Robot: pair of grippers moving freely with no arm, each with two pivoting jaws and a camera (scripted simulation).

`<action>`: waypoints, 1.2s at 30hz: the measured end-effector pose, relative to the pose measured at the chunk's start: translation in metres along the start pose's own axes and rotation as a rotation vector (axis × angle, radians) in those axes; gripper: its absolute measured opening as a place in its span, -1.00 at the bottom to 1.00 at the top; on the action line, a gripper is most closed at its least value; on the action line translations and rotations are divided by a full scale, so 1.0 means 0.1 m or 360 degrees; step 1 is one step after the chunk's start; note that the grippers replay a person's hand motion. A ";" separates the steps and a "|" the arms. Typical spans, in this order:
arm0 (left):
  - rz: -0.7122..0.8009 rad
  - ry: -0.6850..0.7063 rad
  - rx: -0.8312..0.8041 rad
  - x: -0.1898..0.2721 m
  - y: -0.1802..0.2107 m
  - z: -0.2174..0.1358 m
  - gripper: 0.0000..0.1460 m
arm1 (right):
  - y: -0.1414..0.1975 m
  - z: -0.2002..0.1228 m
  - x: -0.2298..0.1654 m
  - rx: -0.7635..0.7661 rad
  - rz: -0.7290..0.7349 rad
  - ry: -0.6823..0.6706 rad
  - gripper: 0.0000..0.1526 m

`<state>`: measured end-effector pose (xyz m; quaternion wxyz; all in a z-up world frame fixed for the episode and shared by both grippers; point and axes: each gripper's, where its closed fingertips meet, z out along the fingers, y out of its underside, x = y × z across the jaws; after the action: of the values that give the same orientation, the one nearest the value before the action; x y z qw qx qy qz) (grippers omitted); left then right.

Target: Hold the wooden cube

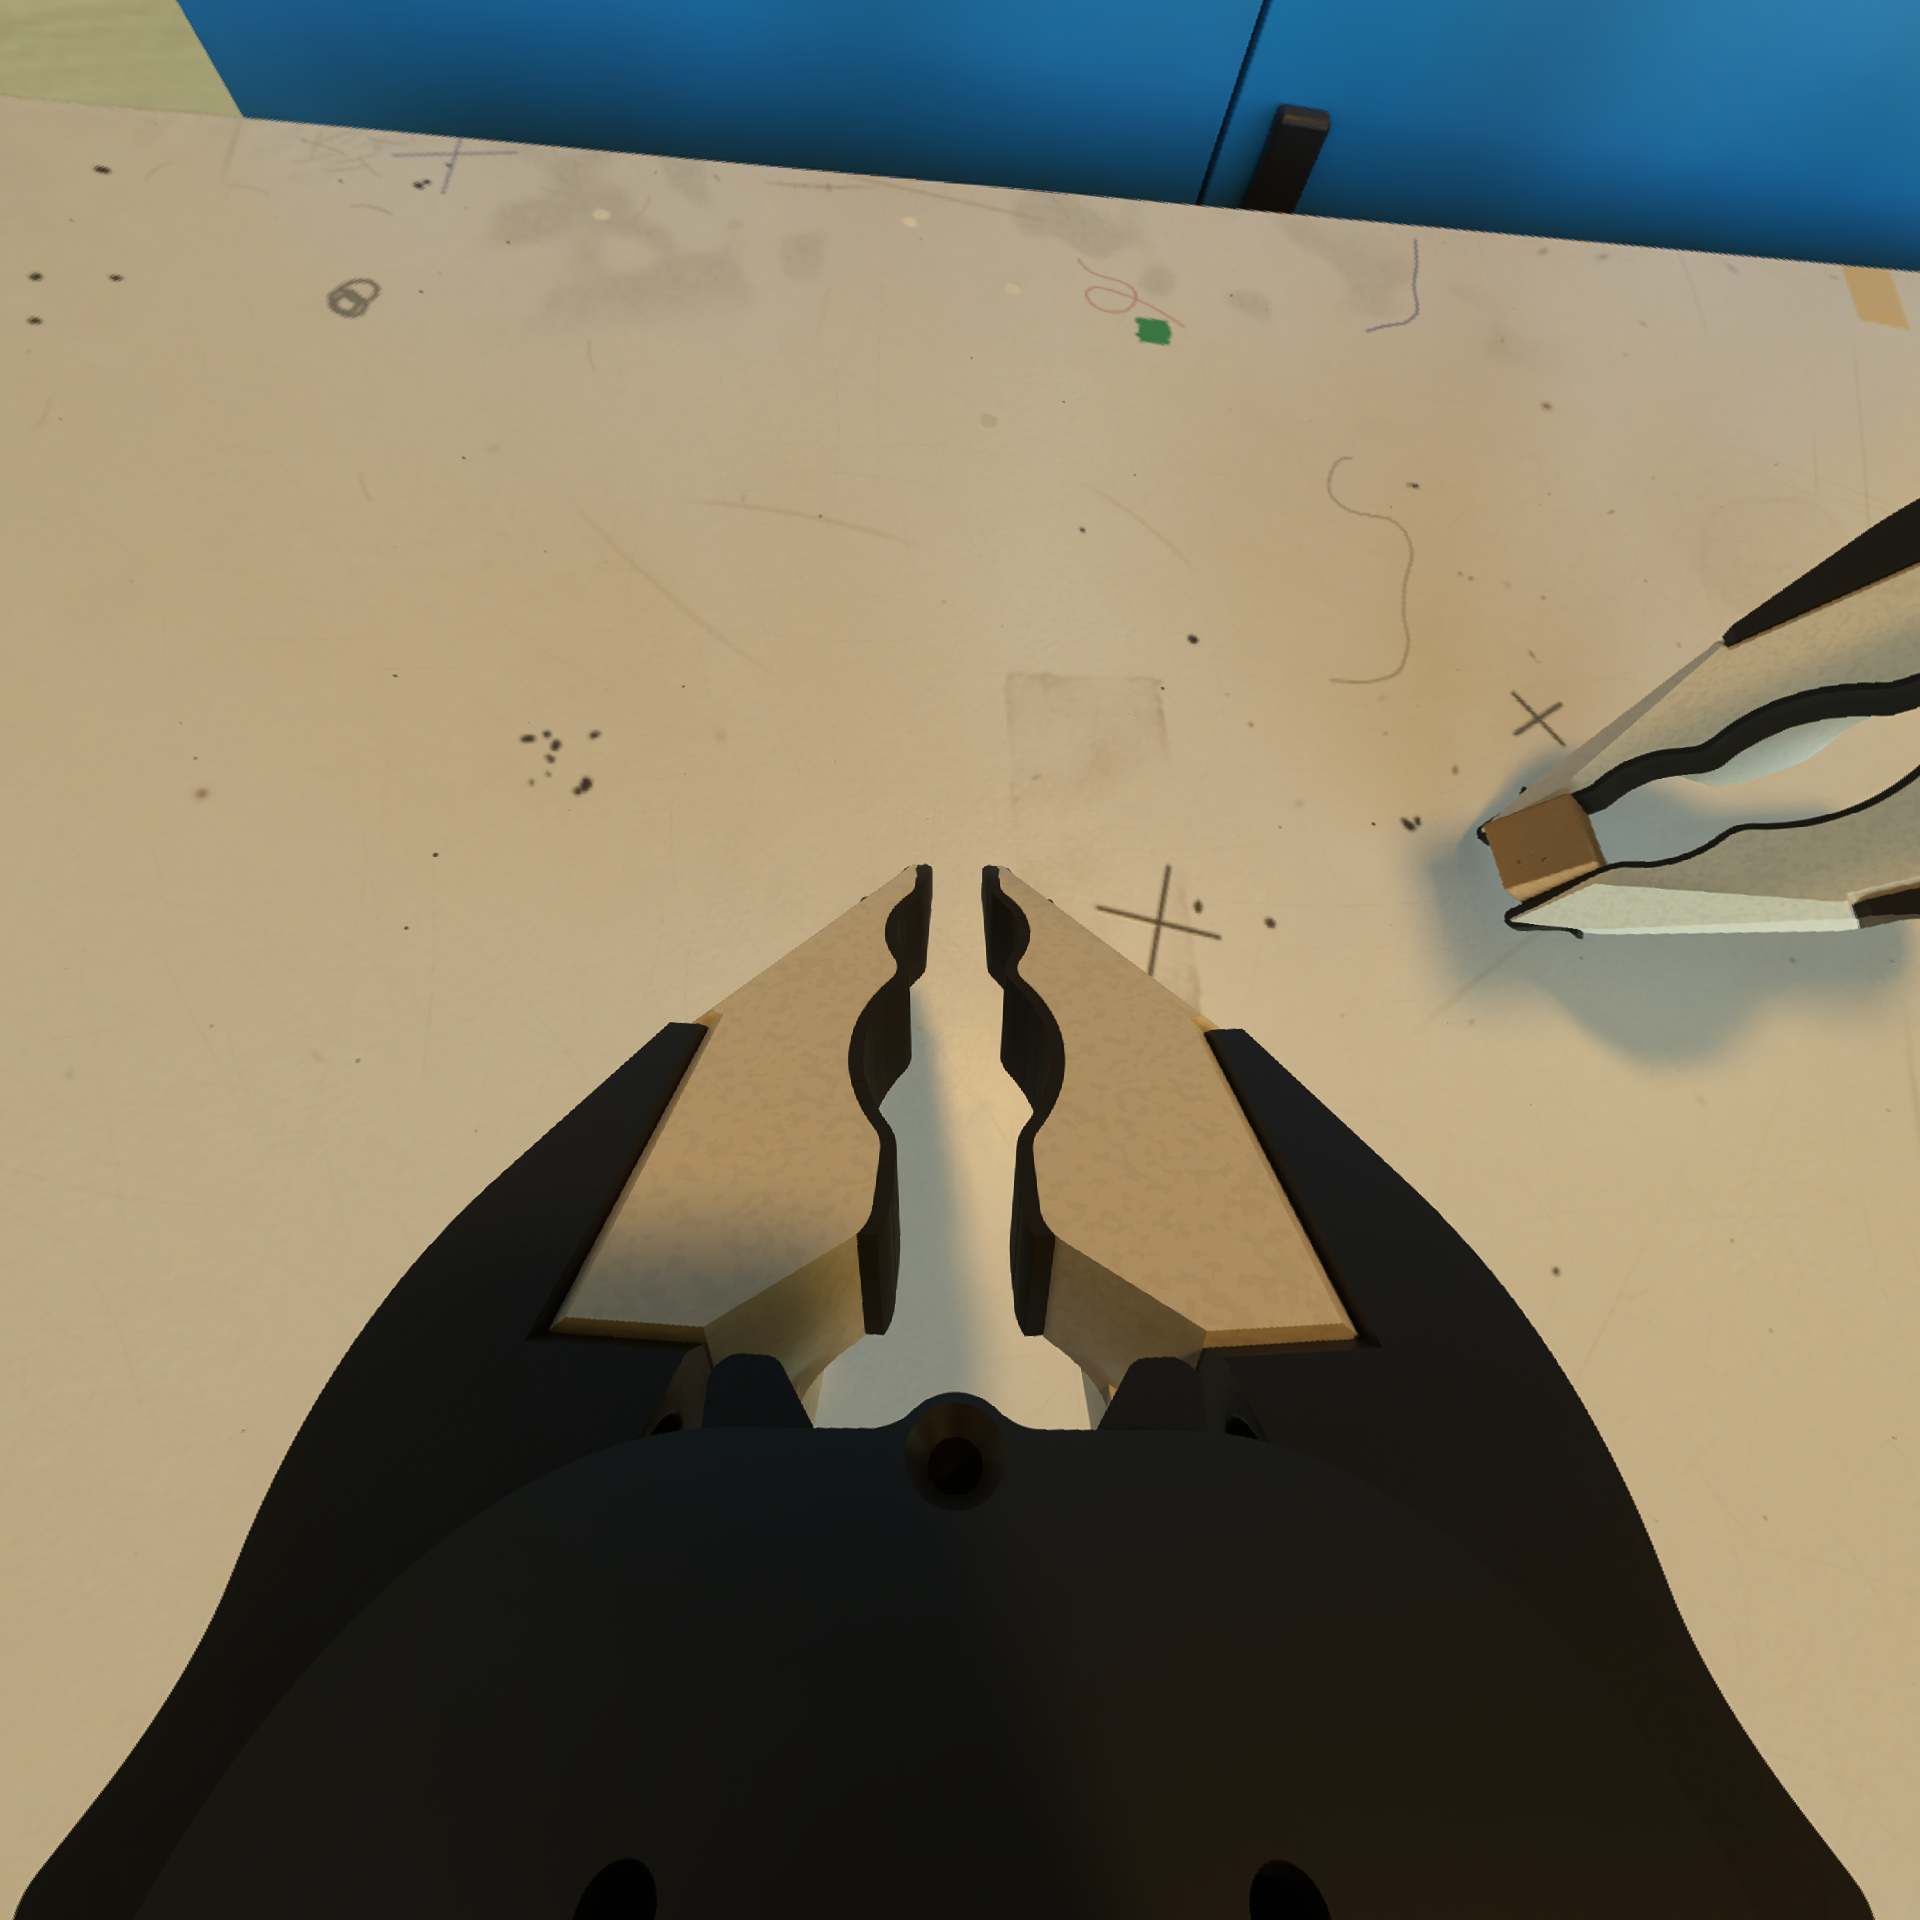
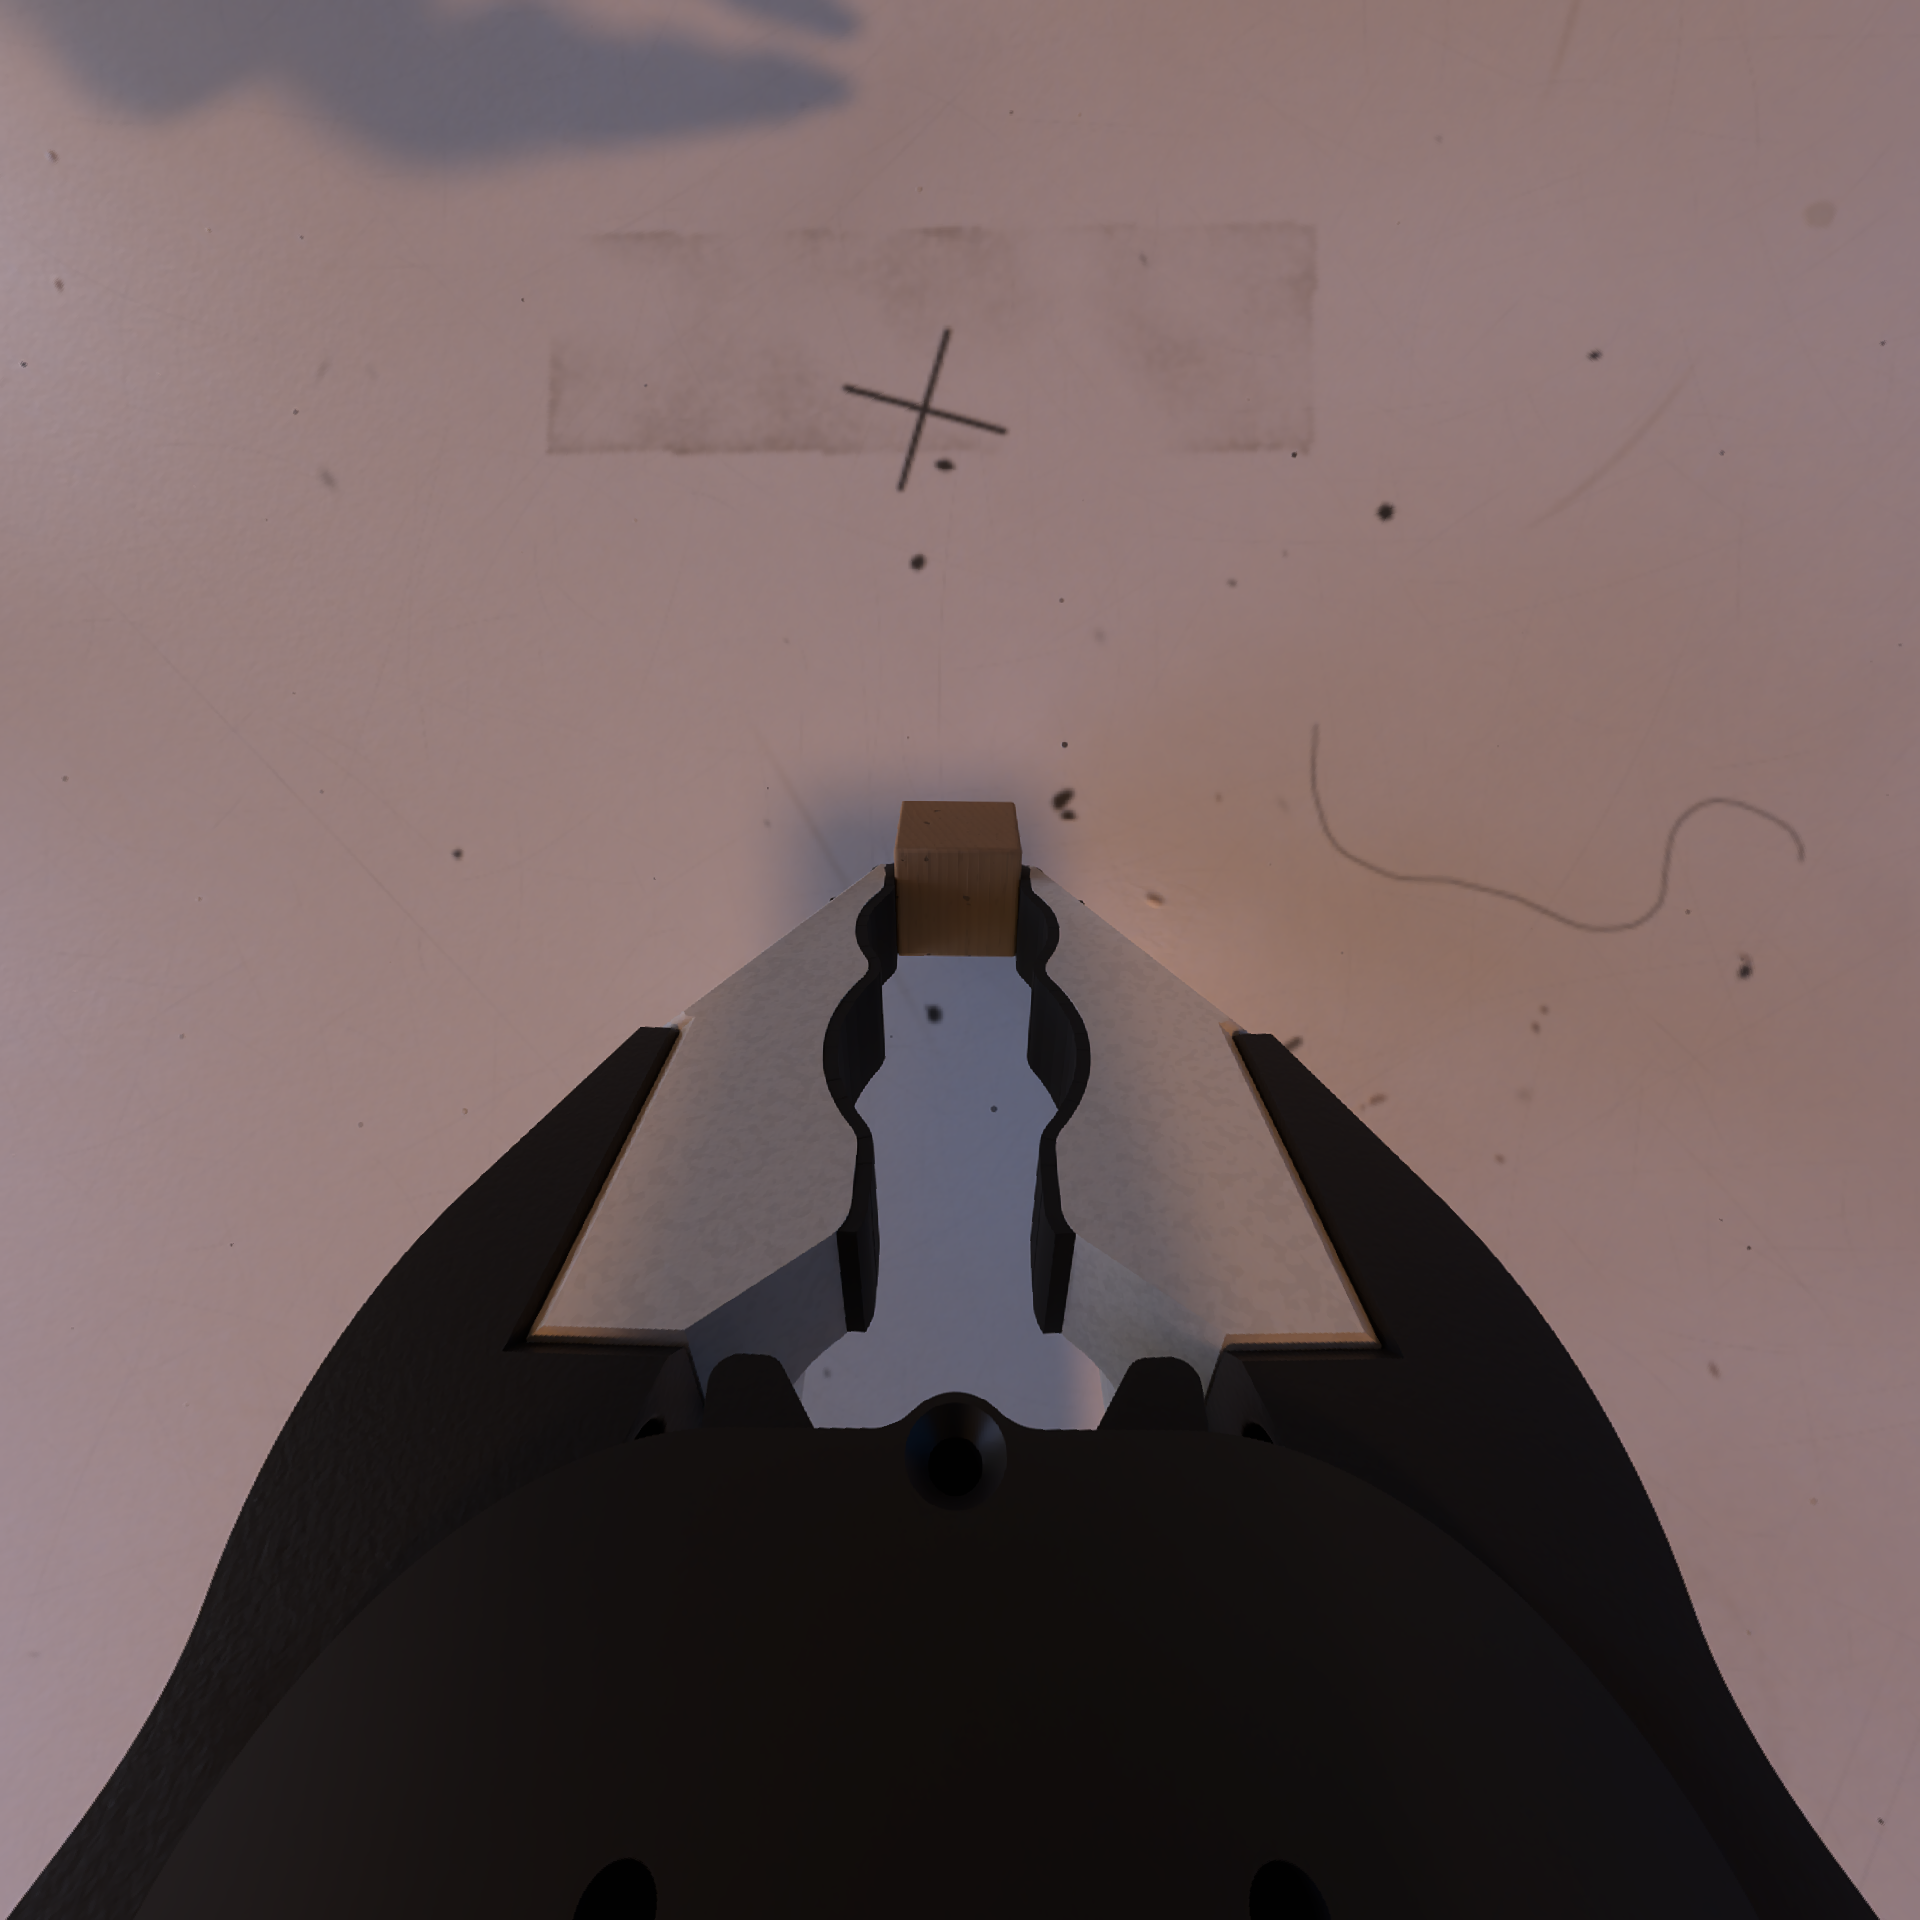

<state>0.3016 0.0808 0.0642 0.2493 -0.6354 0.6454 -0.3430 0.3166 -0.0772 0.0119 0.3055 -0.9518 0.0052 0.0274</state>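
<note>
The wooden cube (image 2: 955, 883) is small and light brown, clamped between the fingertips of my right gripper (image 2: 956, 883), which is shut on it just above the table. The cube also shows in the left wrist view (image 1: 1543, 850) at the right edge, held at the tips of the right gripper (image 1: 1538, 862). My left gripper (image 1: 956, 878) is nearly closed with a narrow gap and holds nothing. It hovers over the table, left of the cube and apart from it.
A worn beige tabletop (image 1: 727, 520) with pen crosses, scribbles and dark specks lies under both grippers. A blue cabinet (image 1: 935, 73) with a black handle (image 1: 1288, 156) stands beyond the table's far edge. A small green mark (image 1: 1153, 330) lies near that edge.
</note>
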 end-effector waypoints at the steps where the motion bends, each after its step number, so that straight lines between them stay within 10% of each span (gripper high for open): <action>1: -0.0007 0.0008 -0.0002 0.00 0.00 0.00 -0.87 | 0.00 0.00 0.00 -0.0001 0.0002 -0.0002 -0.72; 36: -0.0015 0.0426 -0.0042 0.33 0.04 -0.07 -0.50 | 0.12 -0.10 0.13 -0.0013 0.0070 -0.0046 -0.72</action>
<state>0.2914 0.0487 0.0697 0.1509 -0.5902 0.6744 -0.4173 0.3293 -0.0929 0.0121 0.3010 -0.9522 0.0215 0.0478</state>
